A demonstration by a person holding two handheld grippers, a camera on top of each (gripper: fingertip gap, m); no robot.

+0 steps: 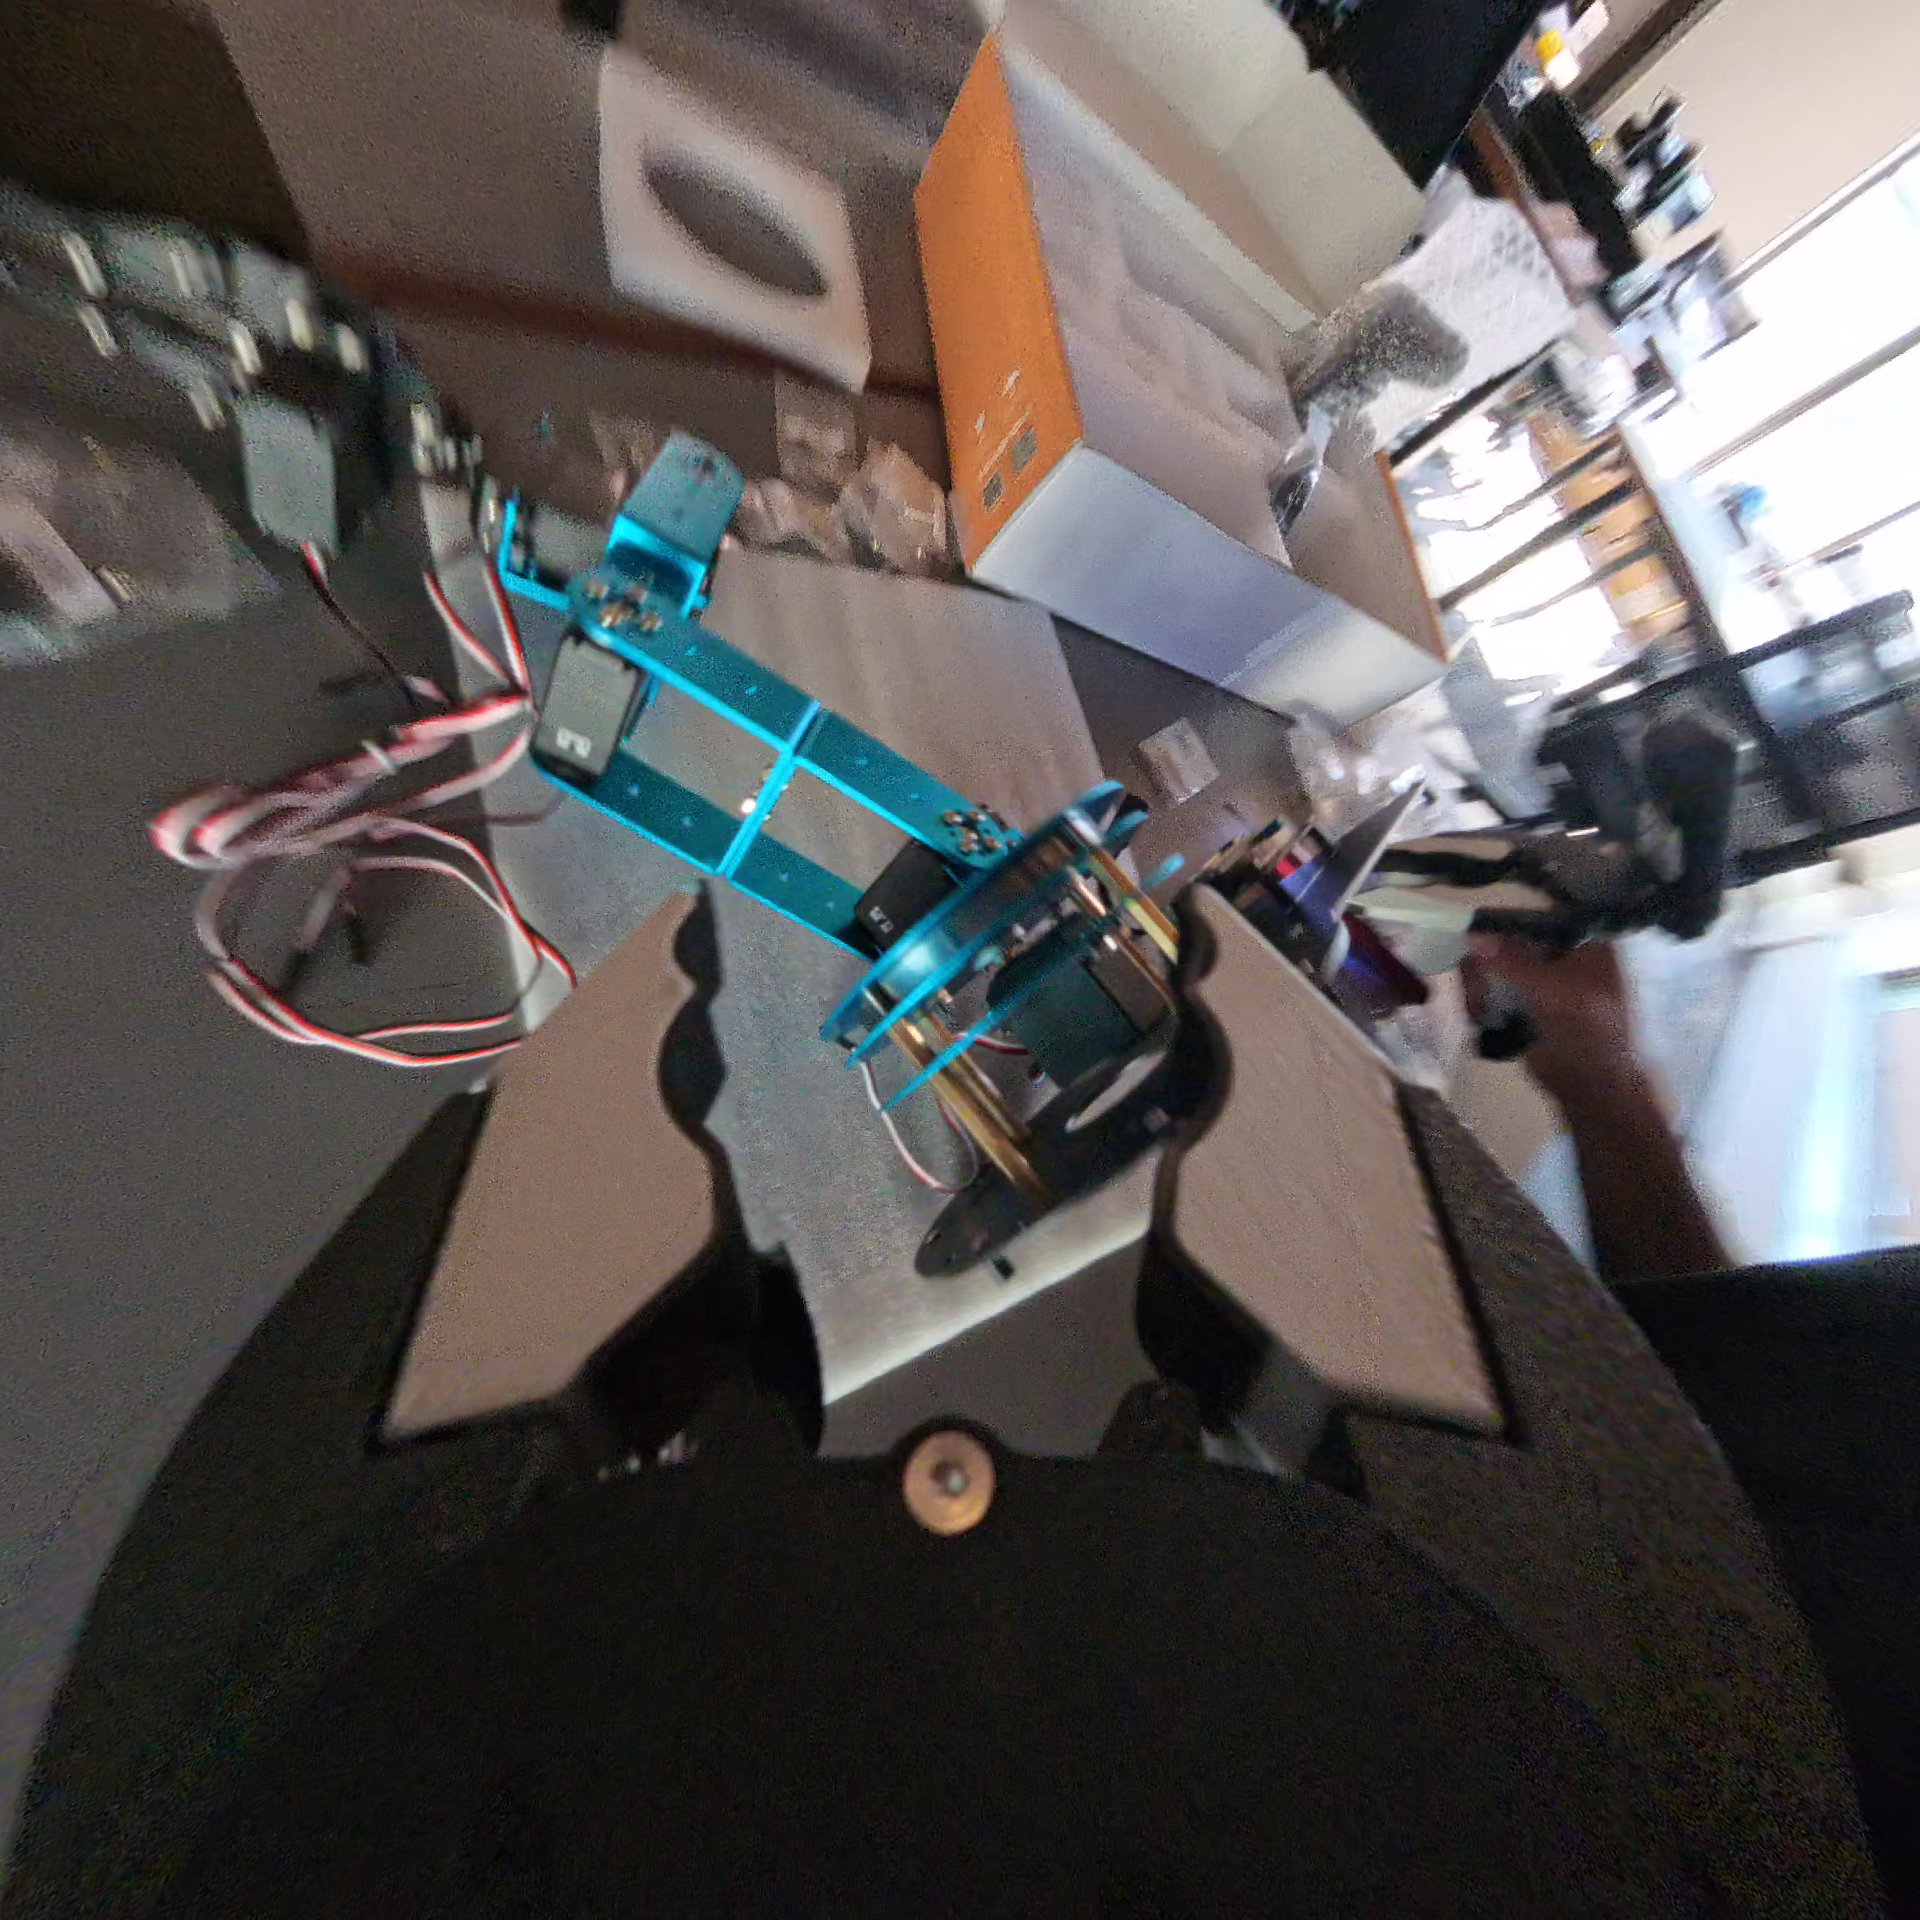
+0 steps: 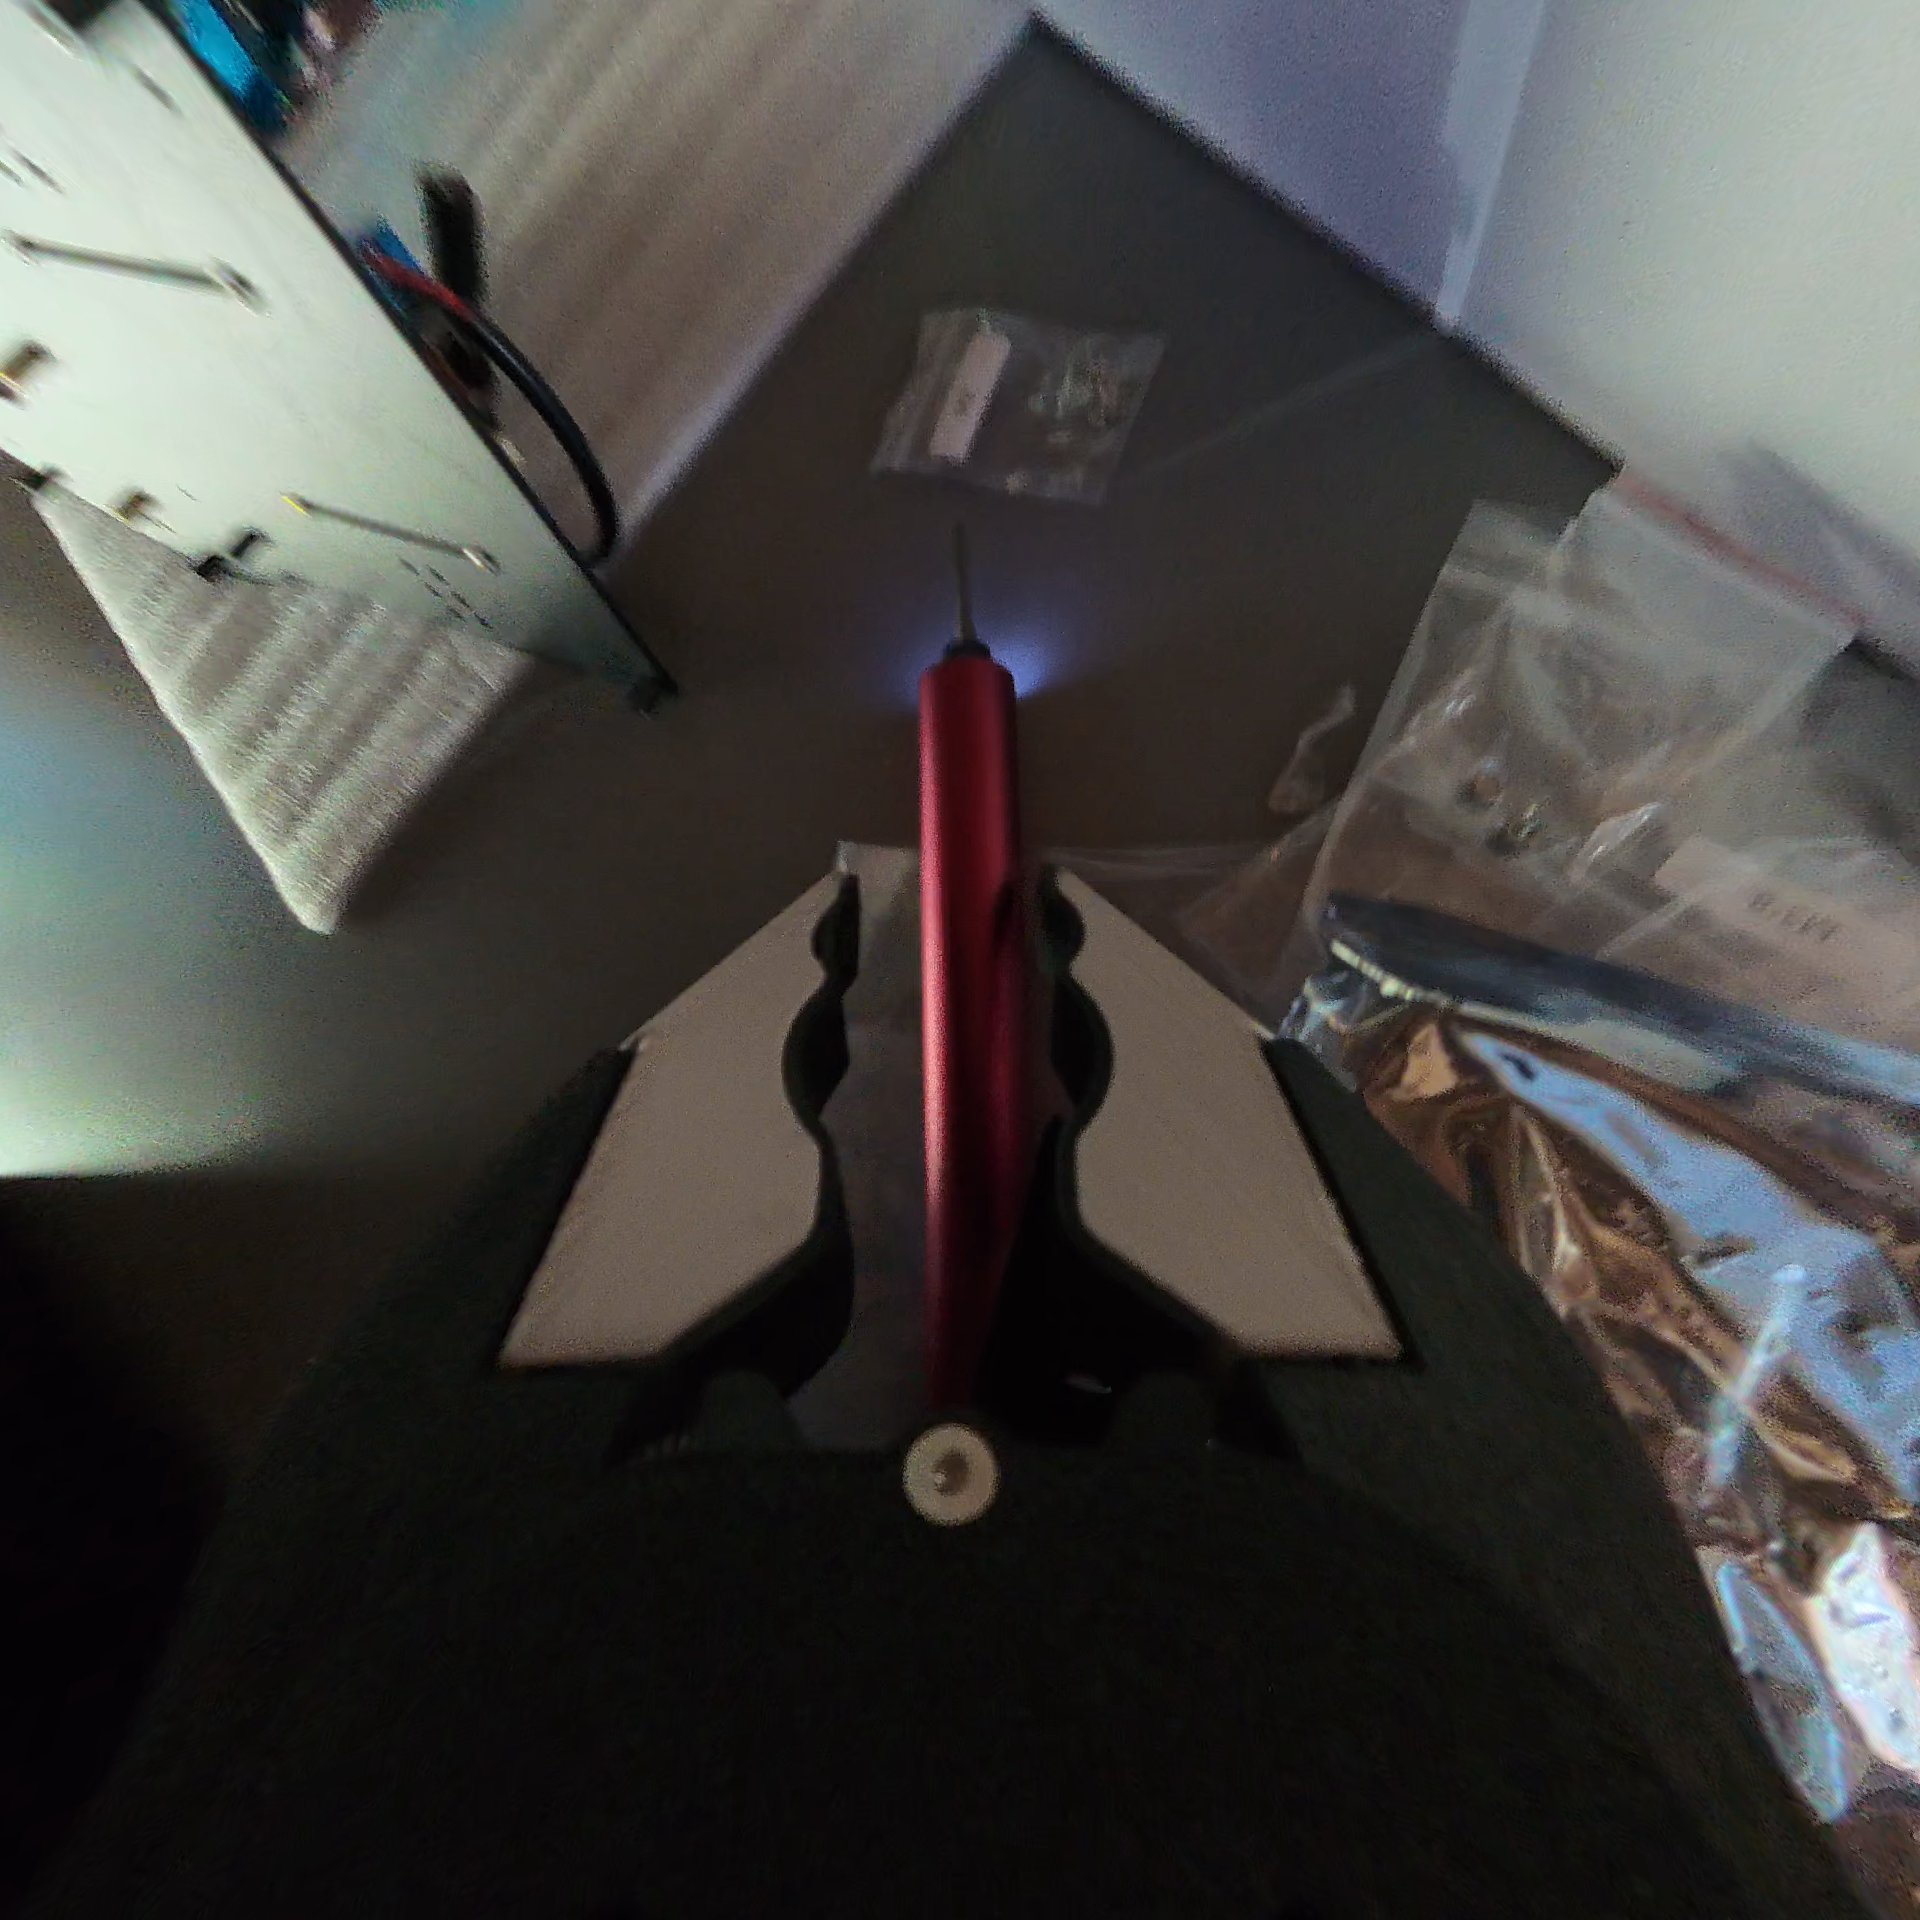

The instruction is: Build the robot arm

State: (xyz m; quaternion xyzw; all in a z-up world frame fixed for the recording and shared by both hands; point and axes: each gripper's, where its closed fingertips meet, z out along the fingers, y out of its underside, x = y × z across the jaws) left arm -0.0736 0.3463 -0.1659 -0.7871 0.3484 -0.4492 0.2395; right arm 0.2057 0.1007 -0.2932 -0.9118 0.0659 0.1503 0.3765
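Right gripper [image 2: 951, 1039] is clamped on a slim red metal electric screwdriver [image 2: 961, 997], thin bit pointing at a grey mat [image 2: 1195, 582]. Left gripper [image 1: 940, 1049], jaws wide, straddles the black round base of a blue aluminium servo arm [image 1: 790, 769]. Looks stiff but top-heavy, loose wires; I'd hold the base.

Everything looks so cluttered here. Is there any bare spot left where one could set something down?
Some. The grey mat is bare around the small parts bag, ahead of the red screwdriver. Crowded: plastic bags on the right, and in the left view the blue robot arm kit, its wires and the orange box.
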